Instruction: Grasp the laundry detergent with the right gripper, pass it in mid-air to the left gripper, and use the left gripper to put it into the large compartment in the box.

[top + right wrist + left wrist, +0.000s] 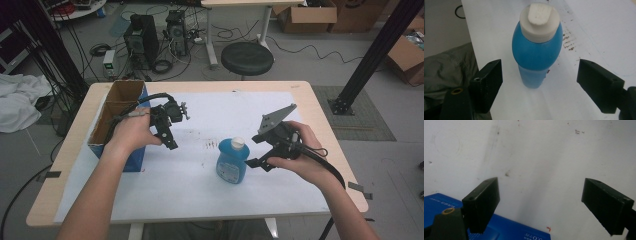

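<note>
Both forearms are bare, with no sleeves on them. The left black two-jaw tongs [172, 142] have blocky, wedge-shaped jaws, each with a small screw hole near its tip, and a brass-ringed hole in the base by one jaw. A black cable loops from their body. The right black tongs [254, 161] carry a grey three-cornered plate on top and trail a thick black cable.

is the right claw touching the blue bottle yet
Apart. In the right gripper view the right claw stands open, with white table showing between each jaw and the bottle.
</note>
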The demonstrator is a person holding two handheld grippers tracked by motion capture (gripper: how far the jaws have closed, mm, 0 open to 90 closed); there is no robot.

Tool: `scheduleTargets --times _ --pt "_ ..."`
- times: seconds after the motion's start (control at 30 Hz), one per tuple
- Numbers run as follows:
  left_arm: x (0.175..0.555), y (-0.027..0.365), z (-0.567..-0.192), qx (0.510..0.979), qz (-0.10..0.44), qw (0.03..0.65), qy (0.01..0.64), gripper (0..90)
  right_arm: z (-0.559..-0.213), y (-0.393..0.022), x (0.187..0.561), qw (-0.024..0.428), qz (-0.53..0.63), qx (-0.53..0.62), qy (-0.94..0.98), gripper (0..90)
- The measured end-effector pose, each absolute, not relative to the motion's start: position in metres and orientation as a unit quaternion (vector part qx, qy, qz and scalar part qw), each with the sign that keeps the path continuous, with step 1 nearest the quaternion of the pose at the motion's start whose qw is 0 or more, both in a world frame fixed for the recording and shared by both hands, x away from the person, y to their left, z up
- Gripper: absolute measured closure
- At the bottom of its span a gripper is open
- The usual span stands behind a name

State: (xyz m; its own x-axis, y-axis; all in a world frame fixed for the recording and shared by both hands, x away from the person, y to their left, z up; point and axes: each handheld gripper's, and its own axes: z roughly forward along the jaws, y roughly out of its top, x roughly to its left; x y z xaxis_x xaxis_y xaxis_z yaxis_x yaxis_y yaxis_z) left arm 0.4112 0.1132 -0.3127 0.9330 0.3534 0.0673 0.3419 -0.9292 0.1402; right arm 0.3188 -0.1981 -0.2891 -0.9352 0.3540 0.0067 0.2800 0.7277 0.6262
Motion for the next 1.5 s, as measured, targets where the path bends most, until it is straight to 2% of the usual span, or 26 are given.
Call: scheduleTargets --times 0.47,0.87,1.5 --pt "0.411 0.11 -0.315 0.982 0.044 0.06 0.171 15.6 -0.316 -0.188 0.321 0.043 0.347 0.171 0.921 20.1" --pt "0.411 0.111 -0.316 0.982 0.044 0.061 0.172 15.6 -0.329 -0.18 0.323 0.048 0.359 0.178 0.915 17.3" --pt "0.412 0.113 -0.319 0.981 0.042 0.064 0.177 15.6 -0.346 -0.175 0.323 0.059 0.379 0.19 0.904 19.1"
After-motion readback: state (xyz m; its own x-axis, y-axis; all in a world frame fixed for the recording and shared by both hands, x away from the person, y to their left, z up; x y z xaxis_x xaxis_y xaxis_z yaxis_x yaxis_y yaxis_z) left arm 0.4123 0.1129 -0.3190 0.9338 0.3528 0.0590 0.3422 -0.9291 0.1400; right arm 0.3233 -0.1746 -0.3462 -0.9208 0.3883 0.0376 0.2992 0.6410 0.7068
